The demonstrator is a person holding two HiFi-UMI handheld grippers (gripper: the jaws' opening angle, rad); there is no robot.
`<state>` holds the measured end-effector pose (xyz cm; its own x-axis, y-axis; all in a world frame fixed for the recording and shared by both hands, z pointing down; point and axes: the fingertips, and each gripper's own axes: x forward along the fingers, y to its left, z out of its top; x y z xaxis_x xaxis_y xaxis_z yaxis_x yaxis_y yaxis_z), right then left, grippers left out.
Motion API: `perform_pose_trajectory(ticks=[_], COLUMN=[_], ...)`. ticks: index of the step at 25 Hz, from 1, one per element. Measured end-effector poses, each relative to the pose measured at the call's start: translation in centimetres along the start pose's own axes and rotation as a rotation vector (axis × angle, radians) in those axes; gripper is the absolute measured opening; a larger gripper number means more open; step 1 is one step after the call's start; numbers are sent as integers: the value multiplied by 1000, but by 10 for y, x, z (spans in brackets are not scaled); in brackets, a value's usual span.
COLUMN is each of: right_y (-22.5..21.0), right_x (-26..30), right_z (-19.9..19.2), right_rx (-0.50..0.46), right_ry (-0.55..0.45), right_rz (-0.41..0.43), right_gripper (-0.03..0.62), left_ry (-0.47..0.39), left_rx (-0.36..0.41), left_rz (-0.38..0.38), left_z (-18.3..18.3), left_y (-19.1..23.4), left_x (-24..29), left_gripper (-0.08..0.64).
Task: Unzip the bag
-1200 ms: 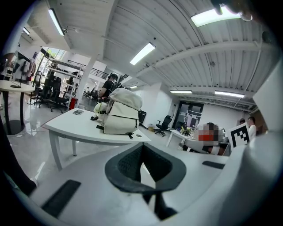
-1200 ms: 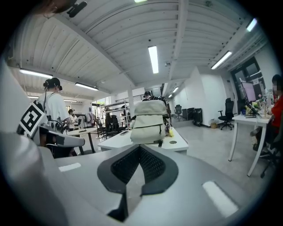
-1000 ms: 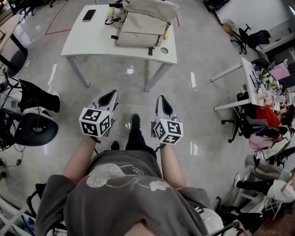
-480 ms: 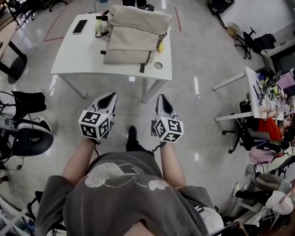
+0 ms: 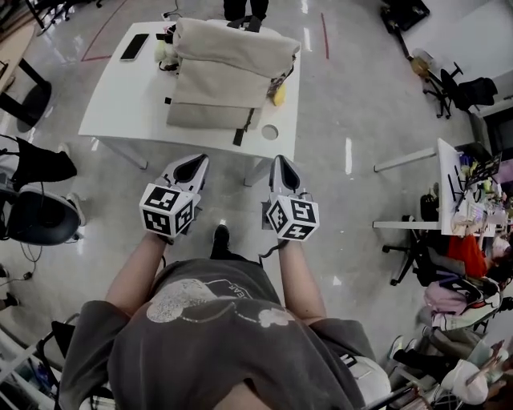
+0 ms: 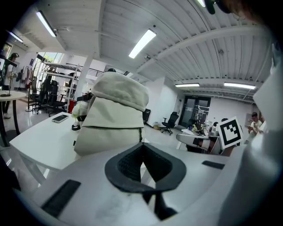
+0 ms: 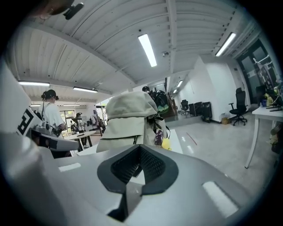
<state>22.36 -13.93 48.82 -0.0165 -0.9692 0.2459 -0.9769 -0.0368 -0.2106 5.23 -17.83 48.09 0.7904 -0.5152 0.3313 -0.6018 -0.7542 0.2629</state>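
One backpack (image 5: 224, 80): beige, standing upright in the middle of the white desk (image 5: 120, 104), its top flap rolled over toward the near side; whether its zip is done up cannot be told
Left tongs (image 6: 142, 149): dark ribbed pads pressed together with nothing between them, held short of the desk's near edge and pointing at the backpack, well apart from it
Right tongs (image 7: 139, 152): pads likewise pressed together and empty, side by side with the other pair, aimed at the backpack's right half
Black strap (image 5: 240, 132): trails from the backpack's front toward the desk's near edge
Yellow object (image 5: 278, 94): small, touching or just beside the backpack's right side
Phone (image 5: 133, 46): flat at the desk's far left corner, apart from the backpack
Round white ring (image 5: 270, 131): on the desk by its near right corner, just beside the strap's end
Bystander (image 5: 244, 10): dark legs just beyond the desk's far edge
Wearer: grey T-shirt (image 5: 216, 336), bare forearms, one dark shoe (image 5: 220, 238) on the glossy grey floor (image 5: 345, 96)
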Motion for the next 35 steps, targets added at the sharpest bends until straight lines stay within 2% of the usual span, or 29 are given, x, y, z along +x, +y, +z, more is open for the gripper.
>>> perform_pose_trajectory(ticks=[6, 15, 17, 22, 26, 31, 35], right_y=[-21, -35, -37, -47, -61, -73, -68], right_x=[32, 50, 54, 64, 72, 88, 102], right_z=[0, 2, 1, 0, 2, 2, -2], right_rx=[-10, 4, -1, -2, 7, 21, 24], right_ry=[22, 36, 42, 50, 59, 73, 82], right_rz=[46, 66, 63, 29, -6, -28, 0], right_gripper=[0, 0, 0, 0, 0, 0, 0], left_ry=[2, 21, 30, 68, 91, 118, 158], left_rx=[23, 80, 97, 108, 123, 134, 164], left_rz=[12, 19, -2, -17, 6, 34, 64], left_z=[5, 14, 14, 7, 2, -1, -9], left_y=[-4, -13, -15, -11, -4, 5, 11], left_x=[45, 93, 105, 135, 162, 187, 195], left_gripper=[6, 9, 94, 128, 173, 176, 148])
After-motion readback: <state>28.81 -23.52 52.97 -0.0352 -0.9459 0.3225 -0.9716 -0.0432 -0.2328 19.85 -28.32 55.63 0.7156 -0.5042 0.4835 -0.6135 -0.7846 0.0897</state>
